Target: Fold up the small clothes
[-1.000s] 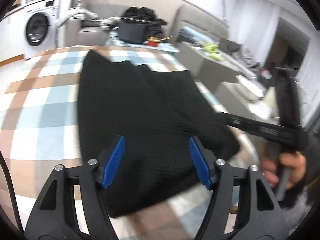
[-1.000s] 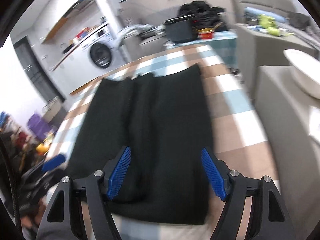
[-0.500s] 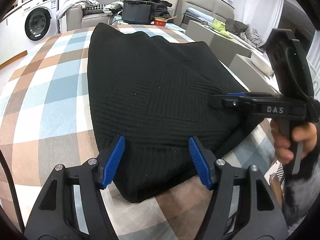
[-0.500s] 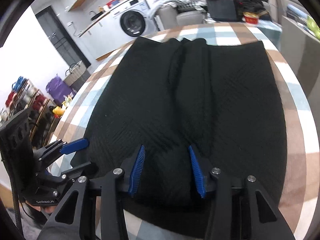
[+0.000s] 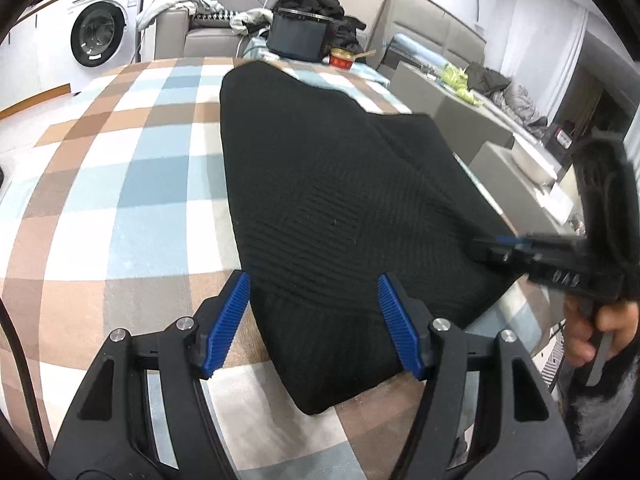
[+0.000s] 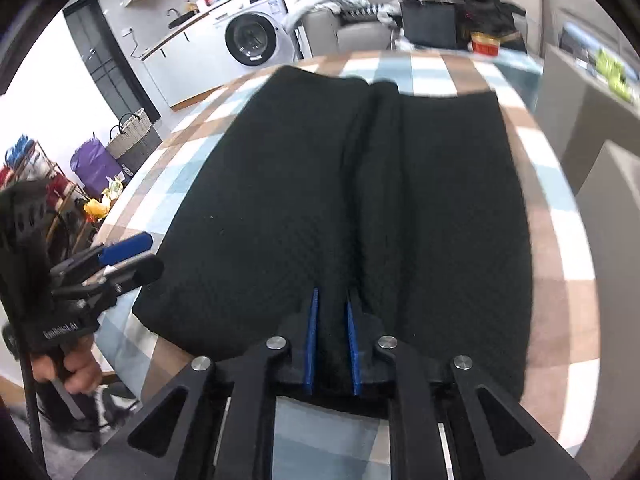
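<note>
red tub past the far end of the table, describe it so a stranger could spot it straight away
Start at the checked table with the black garment on it. Just beyond its far edge stands a dark box; the red tub sits right beside it, the only red thing there.

Black tool [image 5: 314, 322] frames, ribbed blue pads [image 5: 226, 322], silver screws

Garment: black knit shorts [image 6: 360, 200], textured weave
Pose: spread flat, legs toward 12 o'clock
Place: checked desk [image 5: 132, 208]
Fold: centre ridge, 6 to 12 o'clock
</note>
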Demonstrator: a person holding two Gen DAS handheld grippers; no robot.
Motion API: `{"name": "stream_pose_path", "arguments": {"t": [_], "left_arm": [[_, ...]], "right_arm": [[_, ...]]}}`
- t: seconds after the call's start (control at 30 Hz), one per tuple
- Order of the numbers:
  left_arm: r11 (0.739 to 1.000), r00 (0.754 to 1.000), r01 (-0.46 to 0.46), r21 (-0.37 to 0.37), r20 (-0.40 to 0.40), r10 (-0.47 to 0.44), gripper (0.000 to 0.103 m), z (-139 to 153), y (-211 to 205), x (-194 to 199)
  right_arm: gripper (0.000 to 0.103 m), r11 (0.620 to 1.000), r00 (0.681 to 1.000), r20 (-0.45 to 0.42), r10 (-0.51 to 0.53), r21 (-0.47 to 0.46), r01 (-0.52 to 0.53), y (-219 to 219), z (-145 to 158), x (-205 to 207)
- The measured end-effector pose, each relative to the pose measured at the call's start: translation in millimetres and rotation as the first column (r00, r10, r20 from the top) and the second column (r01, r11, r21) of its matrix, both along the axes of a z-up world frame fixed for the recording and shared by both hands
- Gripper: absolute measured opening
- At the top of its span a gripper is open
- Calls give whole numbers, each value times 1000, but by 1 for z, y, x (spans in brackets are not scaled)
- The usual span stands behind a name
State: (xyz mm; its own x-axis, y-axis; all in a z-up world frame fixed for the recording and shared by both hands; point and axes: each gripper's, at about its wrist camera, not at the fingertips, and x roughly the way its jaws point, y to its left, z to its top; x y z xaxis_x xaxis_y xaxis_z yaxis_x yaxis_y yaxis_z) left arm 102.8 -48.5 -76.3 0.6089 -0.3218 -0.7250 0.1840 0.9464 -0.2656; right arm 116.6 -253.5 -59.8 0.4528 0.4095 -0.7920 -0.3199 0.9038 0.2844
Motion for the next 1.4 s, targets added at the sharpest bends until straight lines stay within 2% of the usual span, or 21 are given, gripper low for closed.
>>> {"name": "stream_pose_path", "arguments": {"t": [0.03,0.07,0.1,0.2,0.37,0.6,0.63,0.7,0.73,0.8,0.9,1.07,1.2,1.3,1.4], "left_arm": [[1000,1000,8,3,-6,-8,64,-1,-3,-1],[1000,1000,19,18,-9,-19,64,-3,-6,-1],[999,1000,24,30,-7,-24,64,-4,-8,-2],[998,999,37,58,-11,-37,64,-8,-14,-2],[999,999,30,38,-25,-29,65,-11,-10,-1],[1000,999,6,20,-45,-5,65,-14,-4,3],[1000,999,4,18,-48,-3,65,-15,-4,4],[1000,999,-1,22,-48,2,65,-15,-4,4],[1000,999,-1,24,-47,2,65,-15,-4,4],[1000,999,-7,28,-50,9,65,-14,-4,4],[999,999,-10,44,-43,12,65,-12,-5,3],[999,999,-18,50,-33,20,65,-7,-3,0],[999,999,-34,42,-22,35,65,-3,2,0],[998,998,-52,29,-23,53,65,-1,8,1],[998,998,-67,17,-8,67,65,5,13,1]], "right_arm": [[28,999,1000,19,-1,36,0,-5,4,2],[47,998,999,36,-10,64,8,-10,8,3],[59,996,998,53,-28,87,23,-15,10,7],[60,990,998,27,-62,131,58,-24,5,29],[60,963,997,-73,-33,265,51,-25,-15,58],[59,958,999,-37,35,286,-23,-7,-10,70],[58,960,999,-36,35,278,-23,-6,-10,73],[45,969,999,-38,28,245,-18,-3,-14,78],[42,973,999,-40,24,232,-14,-2,-16,80],[27,975,999,-46,17,222,-6,-5,-18,80],[13,980,1000,0,21,200,-21,-3,-13,74],[11,980,995,91,33,192,-50,1,10,61],[11,989,999,37,23,148,-29,4,-4,68],[11,989,1000,0,10,148,-10,3,-12,72],[11,987,996,88,-5,158,-9,1,14,61]]}}
